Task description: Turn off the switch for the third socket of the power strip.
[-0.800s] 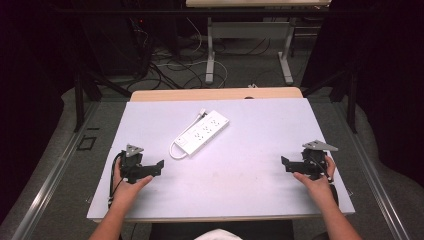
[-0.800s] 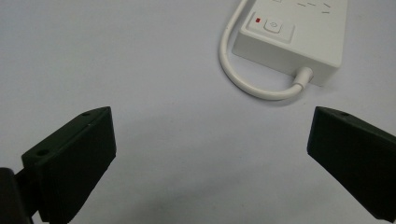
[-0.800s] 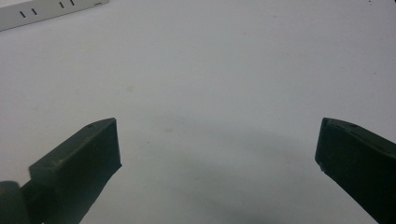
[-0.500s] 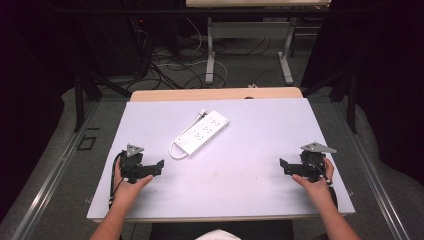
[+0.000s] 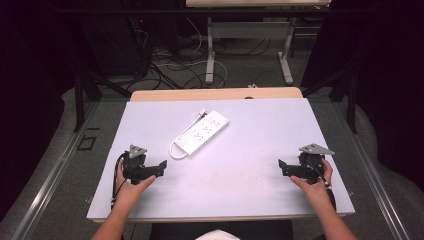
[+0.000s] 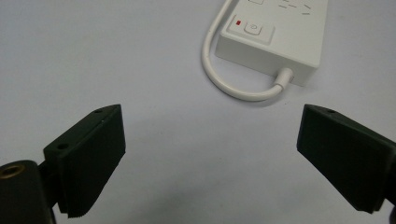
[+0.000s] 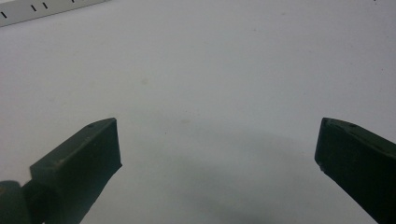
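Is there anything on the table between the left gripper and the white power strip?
No, nothing visible. Only bare table lies between the open left gripper and the power strip, whose cord curls toward it.

We see a white power strip (image 5: 202, 132) with a small red mark beside its switch and a white cord (image 6: 233, 84). The table (image 5: 260, 180) is pale lilac-white with a light wood far edge. Both grippers are black, with grey plates on top.
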Tool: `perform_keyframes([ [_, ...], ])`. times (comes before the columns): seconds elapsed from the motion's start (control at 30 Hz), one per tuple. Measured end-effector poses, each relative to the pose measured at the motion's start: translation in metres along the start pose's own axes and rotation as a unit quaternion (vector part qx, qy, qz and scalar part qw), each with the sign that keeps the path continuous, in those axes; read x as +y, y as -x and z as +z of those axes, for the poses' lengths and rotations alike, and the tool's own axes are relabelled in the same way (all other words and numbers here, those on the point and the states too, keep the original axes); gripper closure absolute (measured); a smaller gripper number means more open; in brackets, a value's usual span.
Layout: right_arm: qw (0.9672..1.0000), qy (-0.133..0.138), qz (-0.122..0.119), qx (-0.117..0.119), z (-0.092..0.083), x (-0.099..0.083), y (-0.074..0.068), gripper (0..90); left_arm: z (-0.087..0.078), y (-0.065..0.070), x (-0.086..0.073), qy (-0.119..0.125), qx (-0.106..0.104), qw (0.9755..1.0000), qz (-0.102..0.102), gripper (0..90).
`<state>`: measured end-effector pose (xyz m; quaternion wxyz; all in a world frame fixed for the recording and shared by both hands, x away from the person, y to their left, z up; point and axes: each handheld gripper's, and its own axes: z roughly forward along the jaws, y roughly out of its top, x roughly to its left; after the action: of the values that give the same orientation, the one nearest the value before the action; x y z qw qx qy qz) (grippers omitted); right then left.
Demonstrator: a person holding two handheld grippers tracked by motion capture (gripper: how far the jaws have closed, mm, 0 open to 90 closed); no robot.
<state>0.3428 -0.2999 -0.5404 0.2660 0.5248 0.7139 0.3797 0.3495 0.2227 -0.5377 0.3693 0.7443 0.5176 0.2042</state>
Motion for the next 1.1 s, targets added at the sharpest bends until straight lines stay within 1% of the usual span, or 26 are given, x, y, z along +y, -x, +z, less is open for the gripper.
perform_keyframes([
  [0.03, 1.0, -0.001, 0.003, -0.001, 0.0, 0.0, 0.0, 0.0, 0.0, 0.001, 0.0, 0.0, -0.002, 1.0, 0.0, 9.4],
  [0.07, 1.0, -0.001, 0.001, -0.002, -0.001, 0.0, 0.0, 0.0, 0.0, 0.001, 0.001, -0.005, -0.005, 1.0, 0.0, 10.0],
  [0.1, 1.0, 0.0, 0.002, 0.0, -0.001, 0.0, 0.0, 0.0, 0.001, 0.002, 0.001, 0.005, 0.0, 1.0, 0.0, 10.9],
  [0.13, 1.0, 0.001, 0.001, 0.001, 0.0, 0.0, 0.001, 0.1, 0.001, 0.002, 0.001, 0.005, 0.0, 1.0, 0.0, 12.0],
  [0.17, 1.0, 0.001, 0.001, 0.001, 0.0, 0.0, 0.001, 0.1, 0.0, 0.002, 0.001, -0.002, -0.004, 1.0, 0.003, 12.0],
  [0.27, 1.0, 0.0, 0.0, 0.002, 0.0, -0.001, 0.001, 0.2, 0.001, 0.004, 0.002, 0.006, -0.003, 1.0, 0.002, 14.7],
  [0.3, 1.0, 0.002, -0.002, 0.0, 0.0, -0.002, 0.002, 0.4, 0.001, 0.004, 0.003, 0.004, -0.006, 1.0, 0.004, 15.5],
  [0.33, 1.0, 0.002, 0.002, -0.001, 0.0, -0.002, 0.002, 0.4, 0.001, 0.005, 0.003, 0.007, -0.009, 0.9999, -0.001, 15.8],
  [0.37, 1.0, 0.001, 0.004, -0.003, -0.001, -0.002, 0.003, 0.4, 0.001, 0.005, 0.003, 0.007, -0.009, 0.9999, -0.001, 16.1],
  [0.4, 1.0, 0.004, 0.002, -0.002, -0.001, -0.002, 0.004, 0.5, 0.001, 0.007, 0.004, 0.006, -0.013, 0.9999, 0.002, 16.1],
  [0.43, 1.0, 0.004, 0.005, -0.003, -0.001, -0.001, 0.004, 0.6, 0.001, 0.007, 0.004, 0.006, -0.013, 0.9999, 0.002, 16.4],
  [0.5, 0.9999, 0.01, 0.003, -0.004, -0.001, -0.001, 0.005, 1.0, 0.003, 0.009, 0.004, 0.009, -0.016, 0.9998, 0.003, 17.0],
  [0.53, 0.9999, 0.01, 0.003, -0.004, -0.001, -0.001, 0.005, 1.0, 0.003, 0.01, 0.003, 0.011, -0.012, 0.9999, 0.005, 17.0],
  [0.57, 0.9999, 0.01, 0.005, -0.002, -0.002, -0.001, 0.006, 1.2, 0.002, 0.011, 0.003, 0.006, -0.012, 0.9999, 0.006, 18.3],
  [0.7, 0.9999, 0.009, 0.008, -0.001, -0.003, -0.001, 0.005, 2.1, 0.002, 0.011, 0.004, 0.007, -0.012, 0.9999, 0.007, 20.6],
  [0.77, 0.9999, 0.01, 0.006, 0.0, -0.004, 0.0, 0.005, 2.4, 0.001, 0.013, 0.005, 0.009, -0.016, 0.9998, 0.008, 21.9],
  [0.8, 0.9999, 0.012, 0.003, -0.005, -0.004, 0.0, 0.004, 2.5, 0.001, 0.013, 0.005, 0.009, -0.016, 0.9998, 0.008, 22.3],
  [0.83, 0.9999, 0.013, 0.006, 0.0, -0.005, 0.001, 0.003, 2.6, 0.0, 0.014, 0.006, 0.009, -0.017, 0.9998, 0.008, 22.8],
  [0.87, 0.9999, 0.013, 0.006, 0.0, -0.005, 0.001, 0.003, 2.6, 0.0, 0.015, 0.006, 0.012, -0.02, 0.9997, 0.004, 22.8],
  [0.93, 0.9998, 0.019, 0.001, -0.007, -0.006, 0.002, 0.0, 2.8, -0.002, 0.016, 0.007, 0.012, -0.026, 0.9996, 0.003, 25.4],
  [0.97, 0.9999, 0.016, 0.0, -0.003, -0.007, 0.002, 0.0, 2.9, -0.002, 0.018, 0.007, 0.013, -0.03, 0.9995, 0.0, 26.3],
  [1.03, 0.9998, 0.017, -0.004, -0.001, -0.007, 0.001, -0.001, 3.0, -0.002, 0.02, 0.008, 0.01, -0.035, 0.9993, 0.009, 27.7],
  [1.07, 0.9999, 0.017, -0.002, -0.001, -0.006, 0.001, -0.002, 3.1, -0.002, 0.023, 0.01, 0.011, -0.037, 0.9991, 0.015, 28.9],
  [1.1, 0.9999, 0.017, -0.001, 0.001, -0.006, 0.001, -0.002, 3.2, -0.002, 0.023, 0.01, 0.011, -0.037, 0.9991, 0.015, 30.4],
])
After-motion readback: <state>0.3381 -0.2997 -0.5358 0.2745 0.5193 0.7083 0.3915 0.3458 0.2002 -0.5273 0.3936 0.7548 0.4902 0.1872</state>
